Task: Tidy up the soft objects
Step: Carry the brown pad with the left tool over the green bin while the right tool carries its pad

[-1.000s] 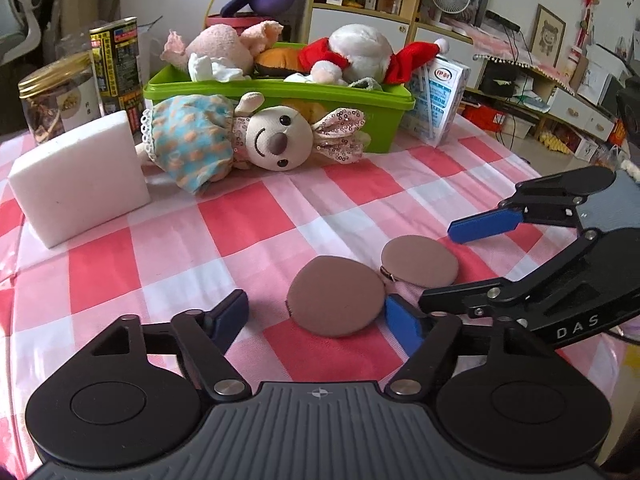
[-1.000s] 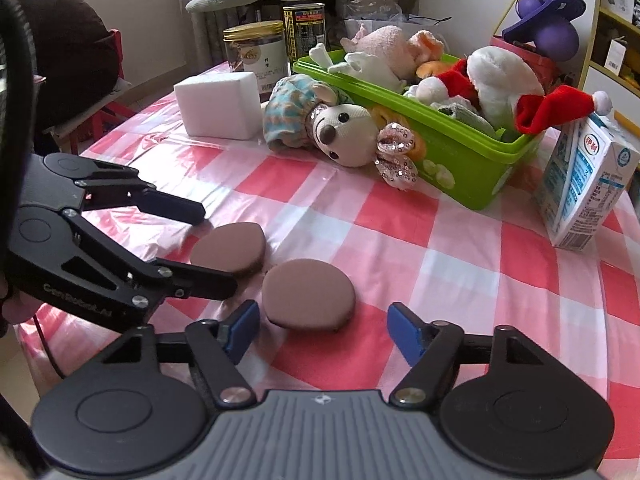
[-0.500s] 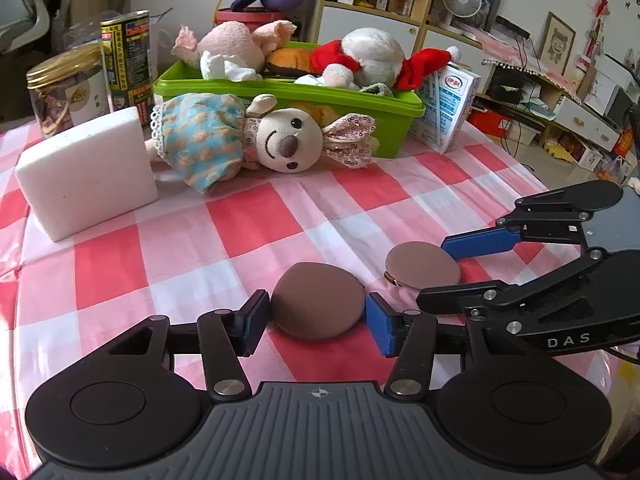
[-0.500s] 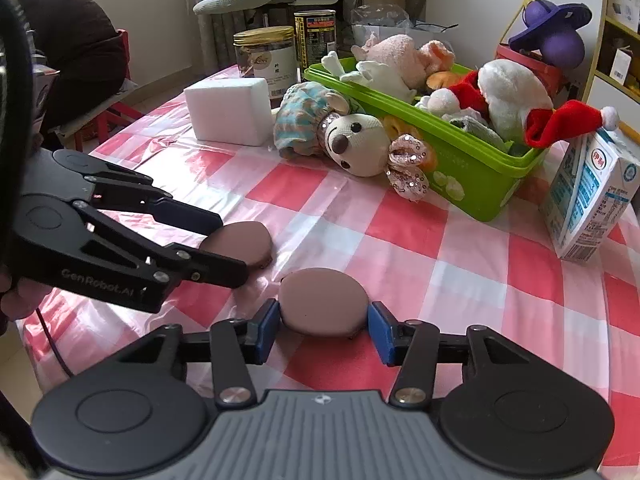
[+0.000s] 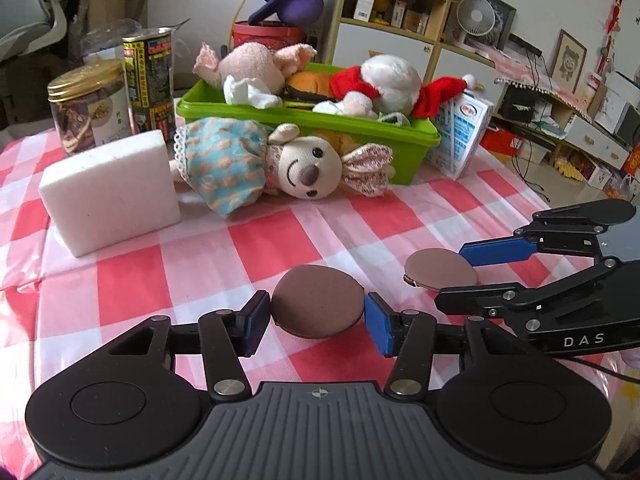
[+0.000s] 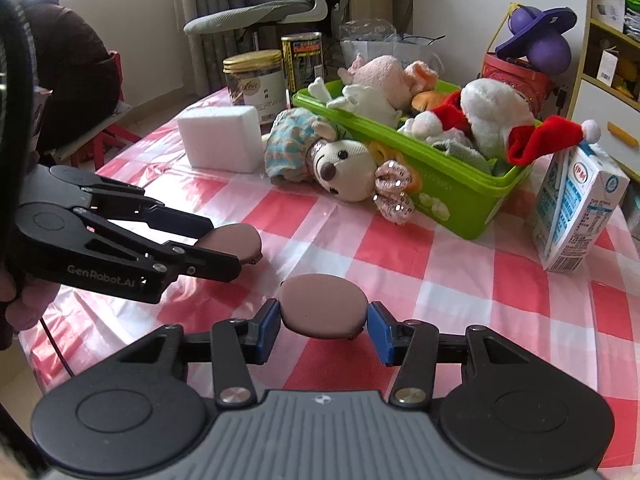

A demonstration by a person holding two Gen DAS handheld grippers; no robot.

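Left tongs point(image 5: 318, 318): clamped on a brown round pad point(image 5: 318, 306), at the near edge of the checked bench point(image 5: 120, 280). Right tongs point(image 6: 323, 326): clamped on a second brown pad point(image 6: 323, 306), just beside the first. Mid-bench: white foam block point(image 5: 108, 192); rabbit doll in blue dress point(image 5: 272, 164), lying against the green bin point(image 5: 360, 130). Bin held plush toys, among them a pink plush point(image 5: 250, 66). Milk carton point(image 5: 460, 134) stood beside the bin; jar point(image 5: 86, 106) and tin point(image 5: 148, 80) behind the block.

A milk carton point(image 6: 576, 212), jar point(image 5: 86, 106) and tin point(image 5: 149, 80) stand on the checked tablecloth point(image 5: 280, 236).
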